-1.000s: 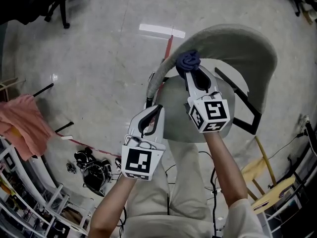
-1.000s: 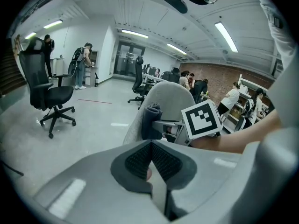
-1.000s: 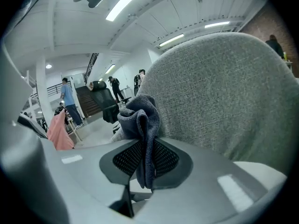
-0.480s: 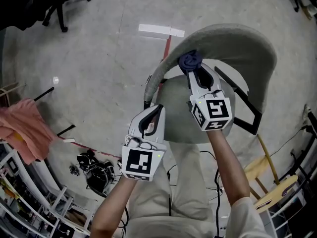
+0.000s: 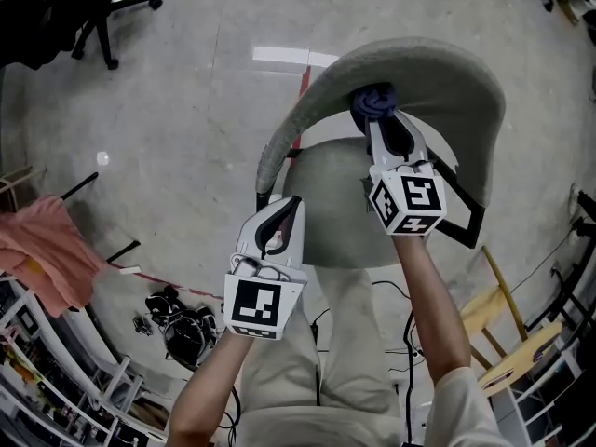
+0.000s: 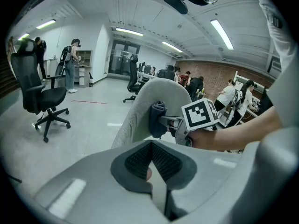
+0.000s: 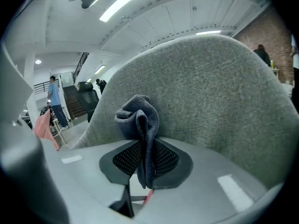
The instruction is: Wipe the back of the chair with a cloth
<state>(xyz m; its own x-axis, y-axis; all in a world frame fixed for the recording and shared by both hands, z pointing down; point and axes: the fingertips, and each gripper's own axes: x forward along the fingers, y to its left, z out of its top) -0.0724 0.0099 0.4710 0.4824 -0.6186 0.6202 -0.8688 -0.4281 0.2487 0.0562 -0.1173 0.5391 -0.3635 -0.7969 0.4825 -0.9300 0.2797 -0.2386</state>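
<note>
Overhead, the right tongs [image 5: 380, 121] were clenched on a dark blue cloth [image 5: 373, 101], which was bunched into a small wad at their tips. The wad was pressed against the inner face of the grey chair back [image 5: 447, 82], near its upper edge and a little left of its middle as the head view showed it. In the right gripper view the cloth [image 7: 139, 120] stood up between the two black ribbed pads, with a tail of it hanging down through the gap, and the rough grey fabric of the chair back [image 7: 210, 87] filled the space directly behind it.

The left tongs [image 5: 279, 220] hung lower and nearer the person, over the left edge of the round grey seat [image 5: 335, 203] and apart from the chair back. Their jaws were closed together with nothing held. The left gripper view looked past those jaws [image 6: 152, 160] at the chair back [image 6: 159, 90] from the side, where the cloth [image 6: 157, 120] touched the fabric at the end of the right tongs [image 6: 169, 122].

Each arm reached forward from the bottom of the head view, with the person's light trousers below the seat. A pink garment [image 5: 42, 250] lay at the left edge, and a black office chair [image 5: 74, 7] stood on the pale floor [image 5: 186, 110] at the upper left.
</note>
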